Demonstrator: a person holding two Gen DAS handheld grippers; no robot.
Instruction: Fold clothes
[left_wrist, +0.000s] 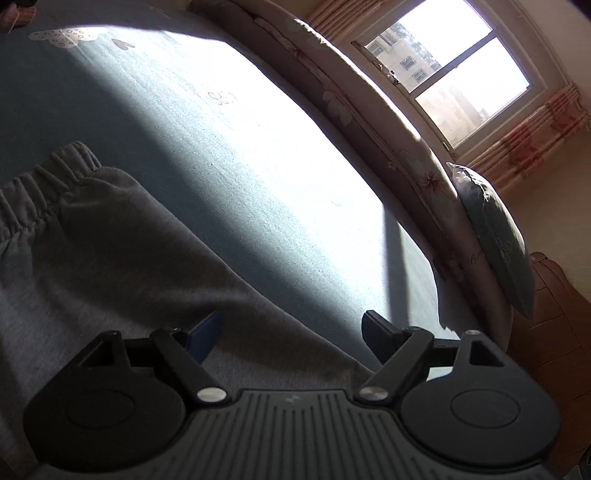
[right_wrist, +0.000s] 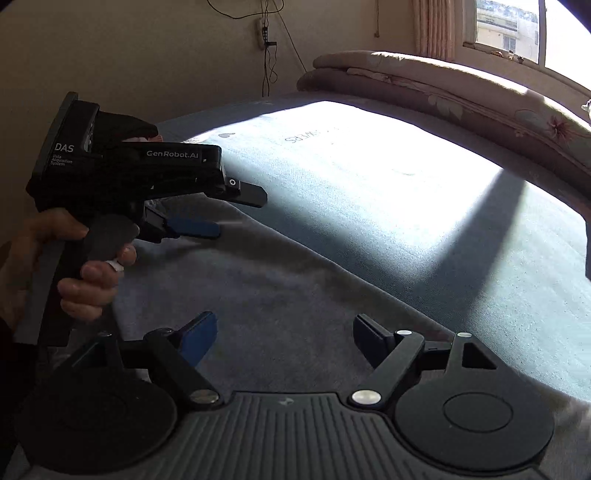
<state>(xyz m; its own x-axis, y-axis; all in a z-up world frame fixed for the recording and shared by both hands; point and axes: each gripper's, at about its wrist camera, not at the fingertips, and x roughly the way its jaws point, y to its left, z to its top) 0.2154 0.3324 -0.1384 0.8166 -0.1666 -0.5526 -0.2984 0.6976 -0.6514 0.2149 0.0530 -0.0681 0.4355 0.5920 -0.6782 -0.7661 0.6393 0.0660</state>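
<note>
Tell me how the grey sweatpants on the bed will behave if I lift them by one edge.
The grey sweatpants look like soft knit, so they will likely drape and sag, not hold shape. The gathered elastic waistband may bunch. Lying flat on the bed sheet, they should probably drag rather than slide freely.

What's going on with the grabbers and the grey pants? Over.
Left tool open, right tool open, nothing held. Grey pants flat on blue bed sheet, unfolded. Nothing in the way.

The grey fleece trousers with an elastic waistband (left_wrist: 110, 258) are lying on the blue-sheeted bed (left_wrist: 258, 166), near its front edge. Behind them, a rolled floral quilt (left_wrist: 369, 110) is lying along the bed's far side under the window (left_wrist: 454, 74). A blue-grey pillow (left_wrist: 495, 236) is leaning at the quilt's right end.
</note>
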